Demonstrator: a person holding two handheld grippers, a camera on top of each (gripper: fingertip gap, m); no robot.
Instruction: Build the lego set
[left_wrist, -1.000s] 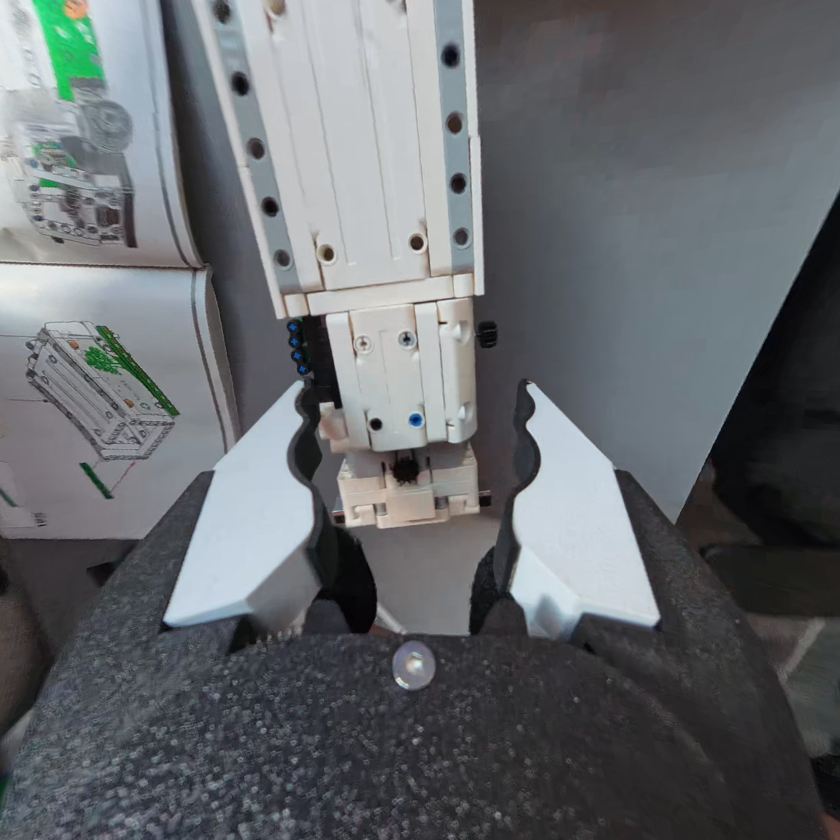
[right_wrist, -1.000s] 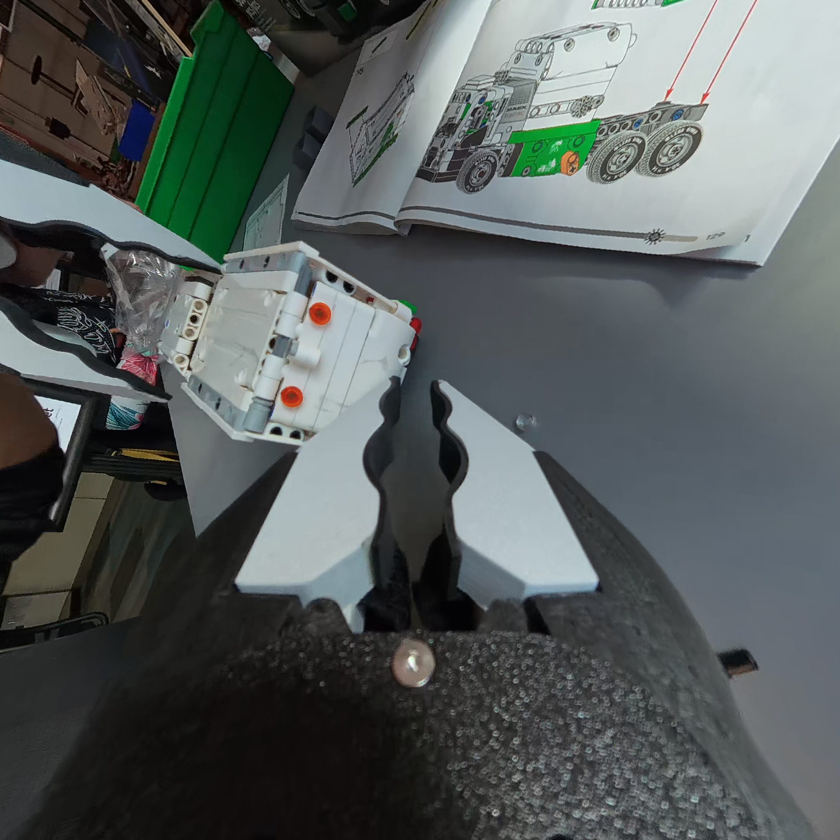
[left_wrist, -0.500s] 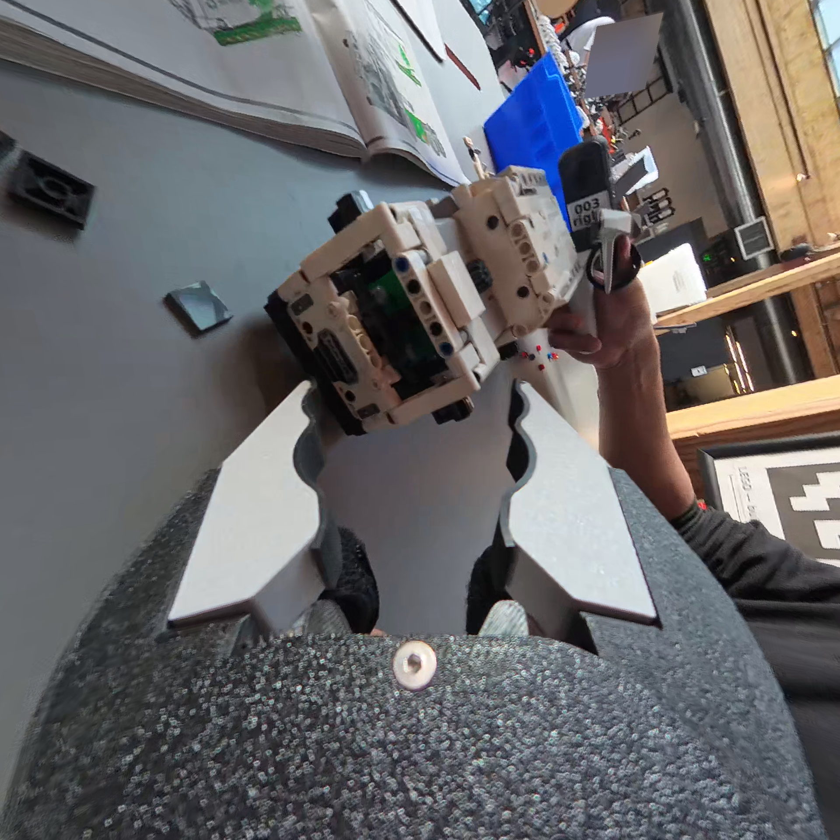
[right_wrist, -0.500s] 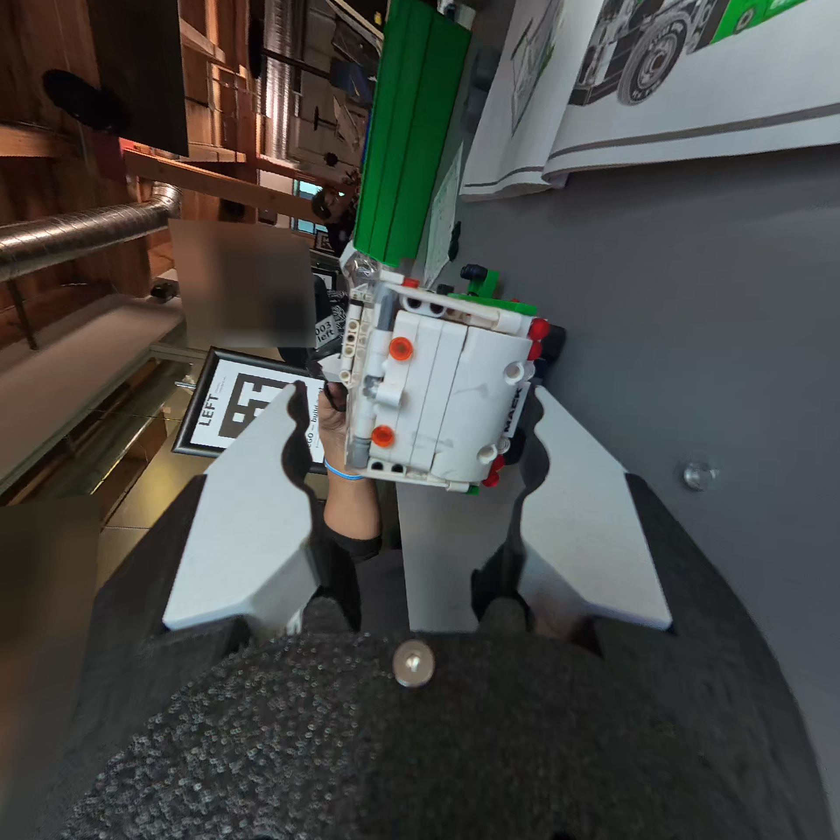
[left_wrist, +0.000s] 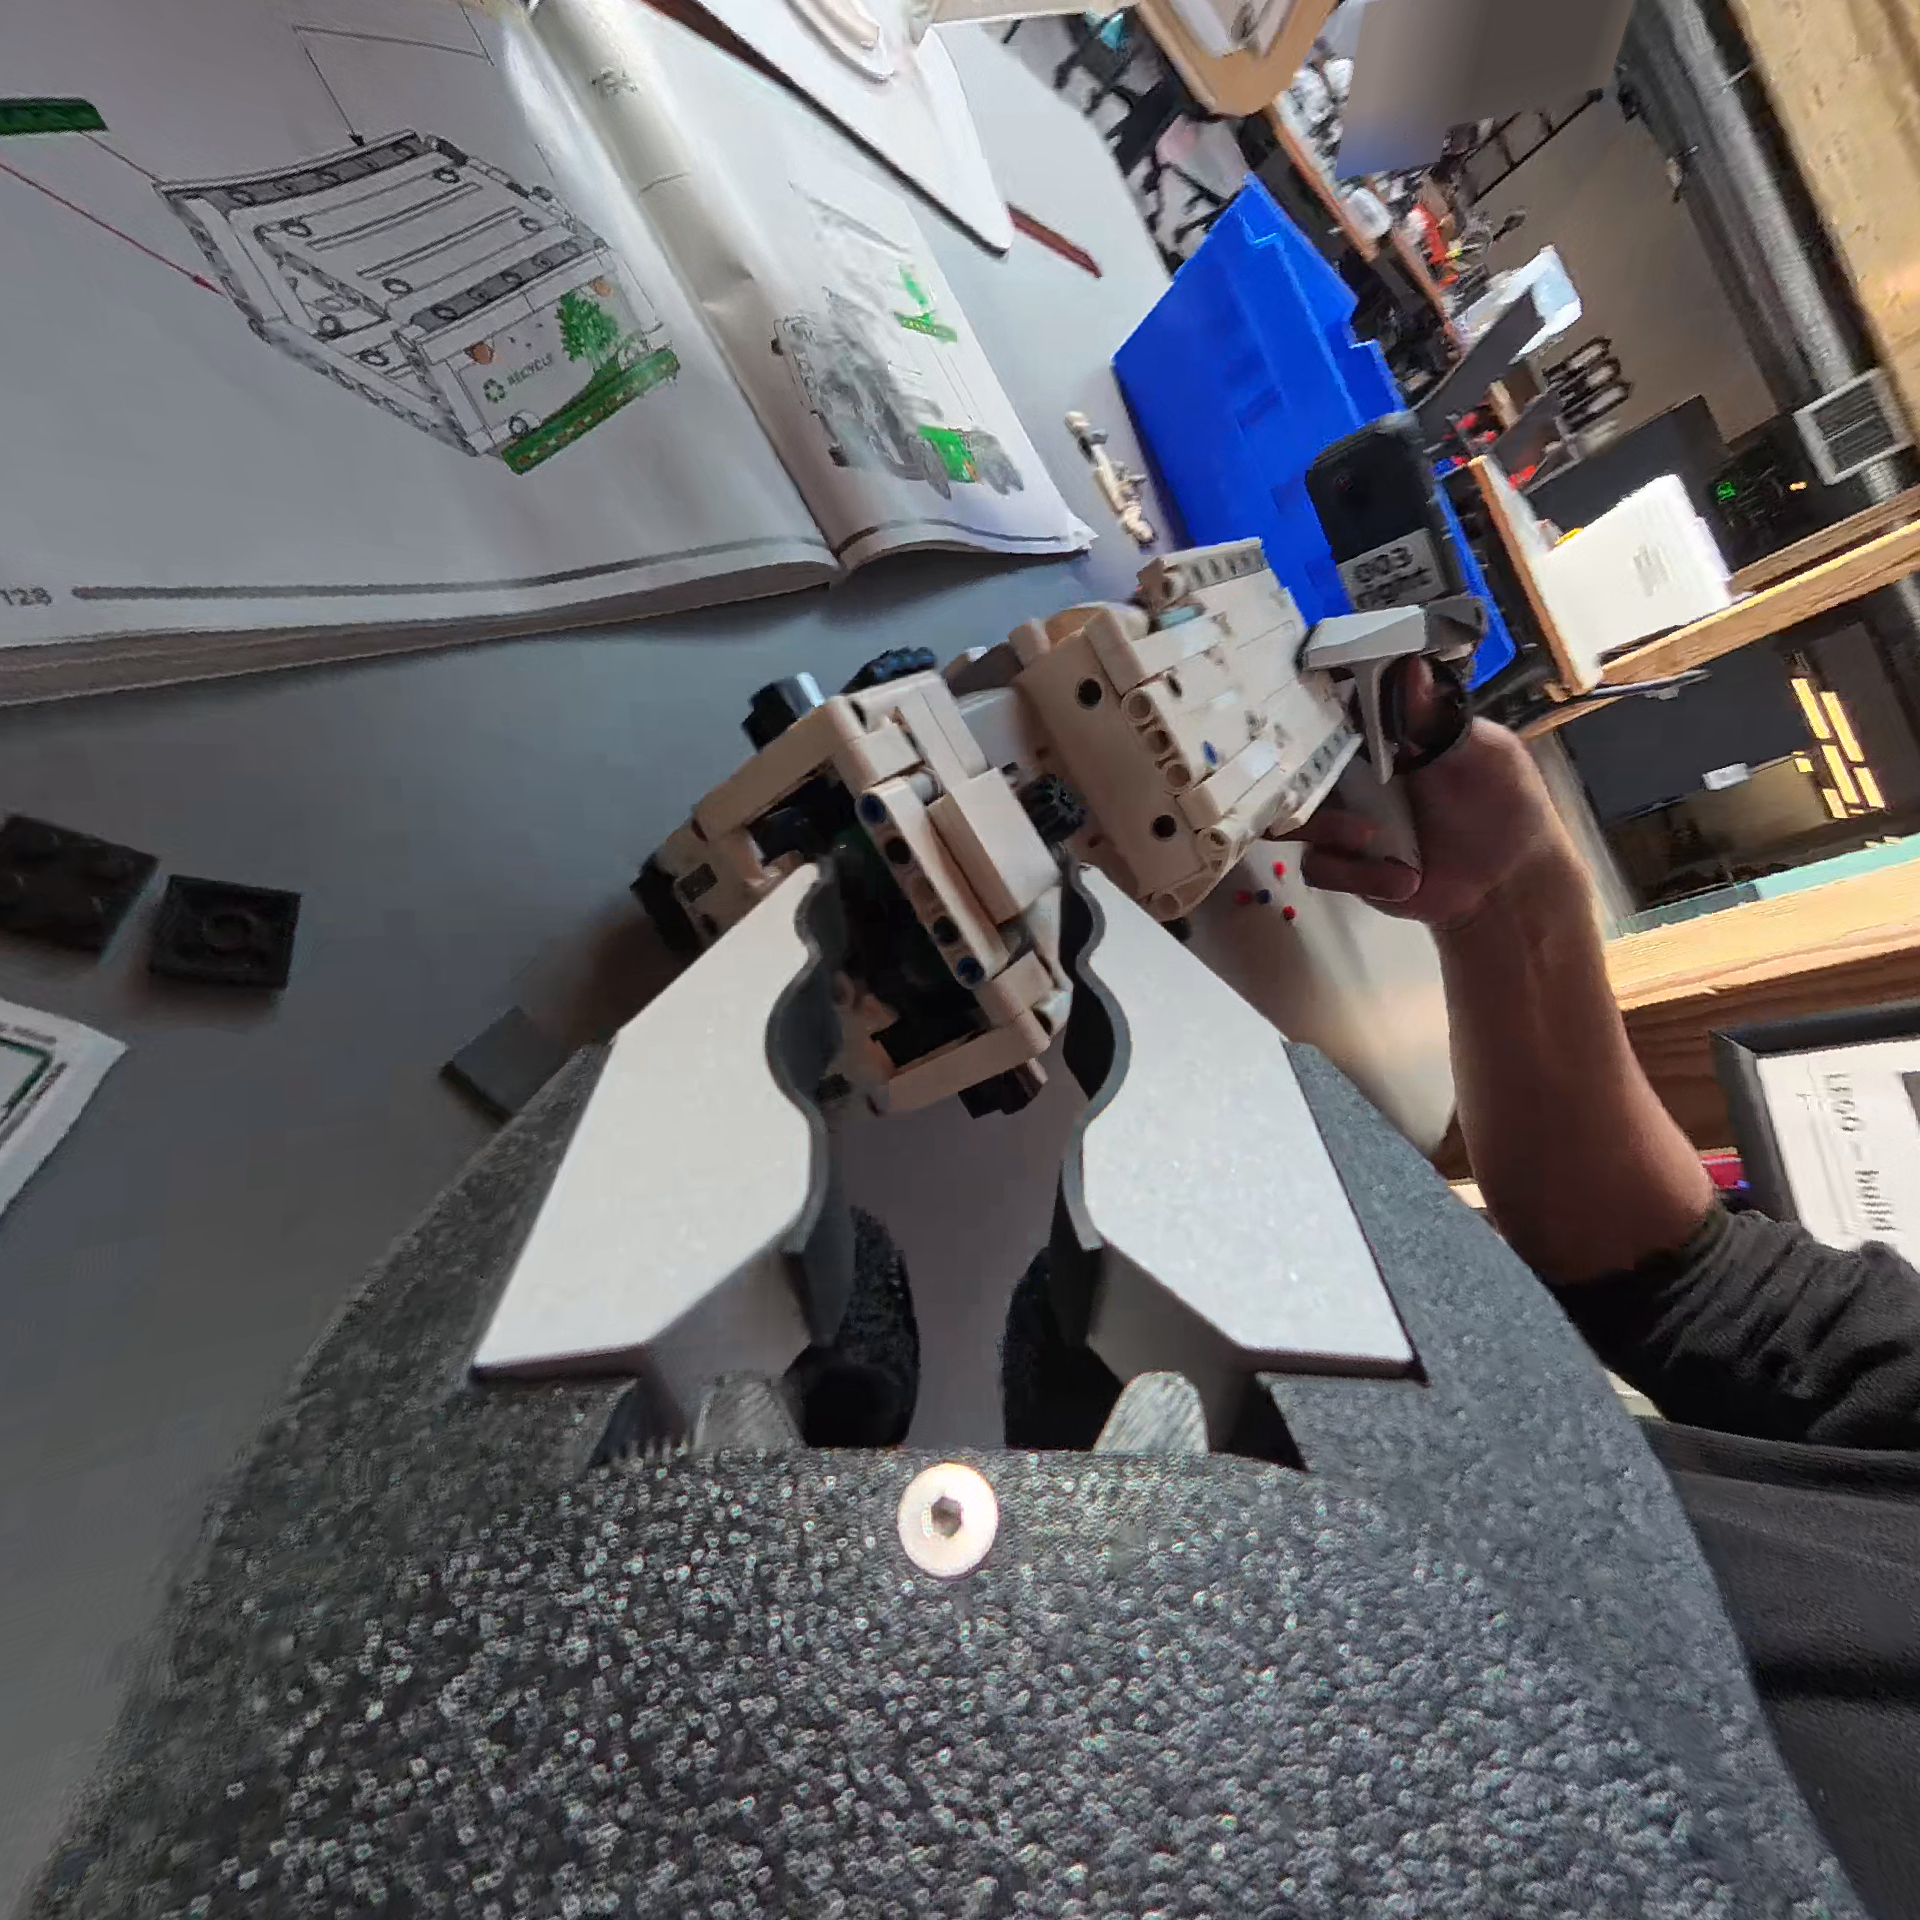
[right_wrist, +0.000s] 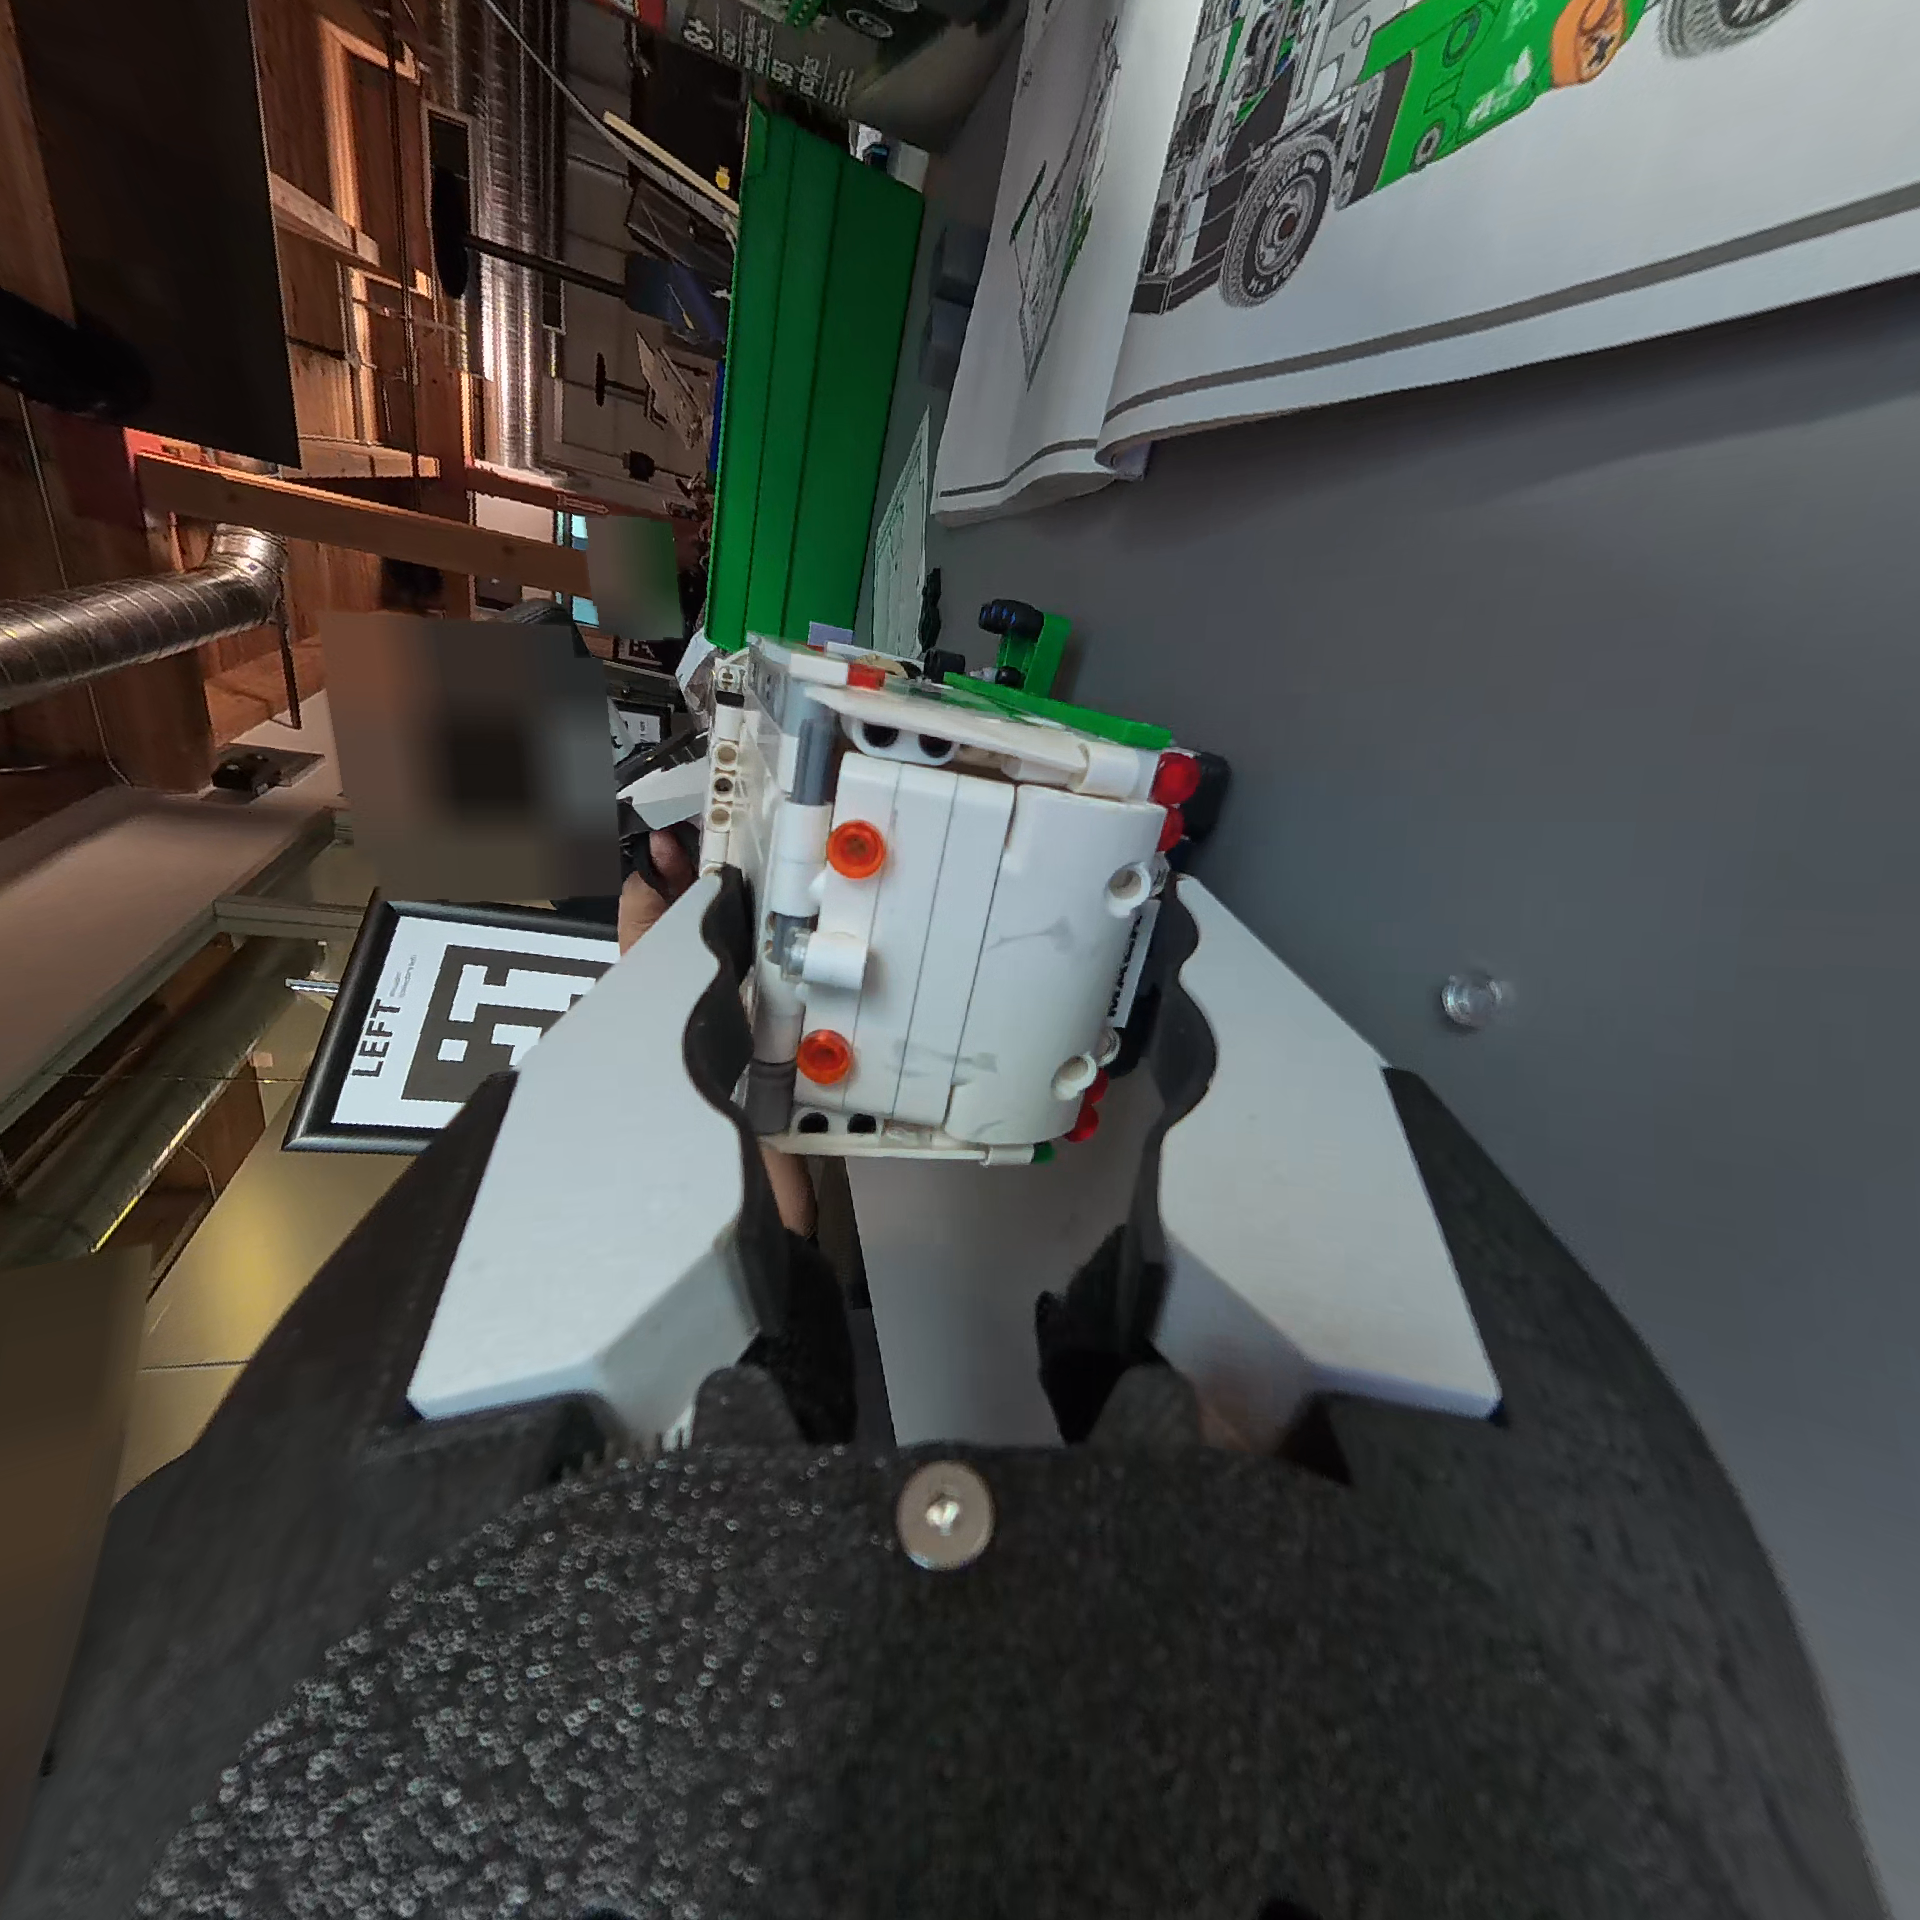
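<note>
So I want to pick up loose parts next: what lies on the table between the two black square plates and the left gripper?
In the left wrist view, one flat dark grey tile lies between the black square plates and the left gripper; otherwise bare grey table.

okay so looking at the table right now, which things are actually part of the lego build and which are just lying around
In use:
white brick truck body, clamped at both ends
left gripper
right gripper
open instruction booklet

Lying about:
two black square plates
blue plastic bin
green bin
clear round stud
</note>
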